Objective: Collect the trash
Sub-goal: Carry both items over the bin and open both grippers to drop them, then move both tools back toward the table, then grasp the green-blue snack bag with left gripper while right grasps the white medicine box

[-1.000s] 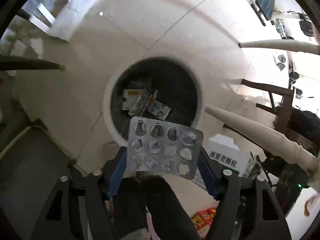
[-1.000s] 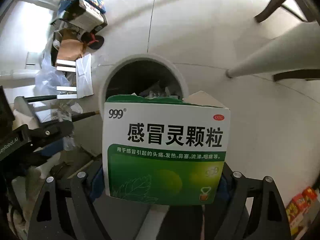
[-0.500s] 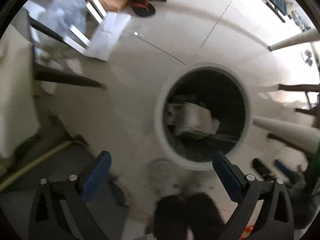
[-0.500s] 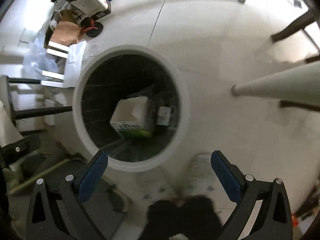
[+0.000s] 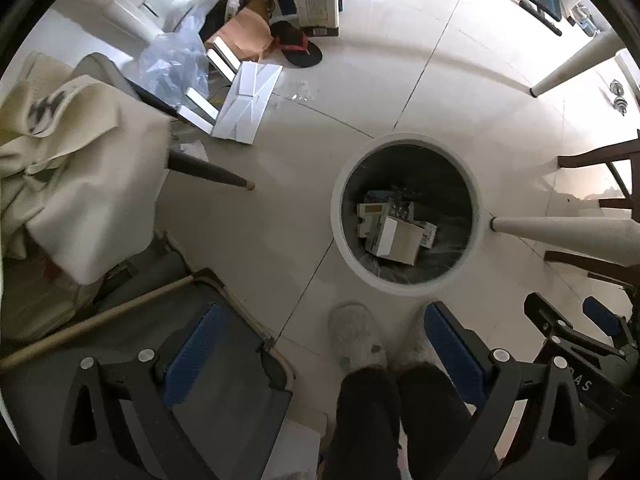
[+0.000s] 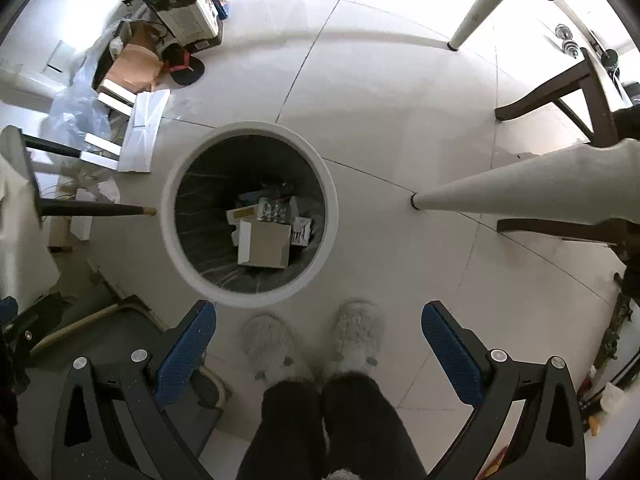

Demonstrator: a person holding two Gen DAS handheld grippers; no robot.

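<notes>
With both grippers — left (image 5: 326,352), right (image 6: 318,344) — spread wide, empty, jaws just opened: box (image 6: 264,246), blister pack (image 6: 275,213) inside bin (image 6: 248,292).

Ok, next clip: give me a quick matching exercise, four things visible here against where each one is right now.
Things:
1. cardboard box
2. blister pack
3. fluffy slippers
4. flattened white carton

Places:
A. on the floor tiles, outside the bin
B. on the person's feet, below the bin in the picture
C. inside the bin, biggest item
D. inside the bin, just above the box in the picture

Pairs: 1-C, 2-D, 3-B, 4-A
</notes>
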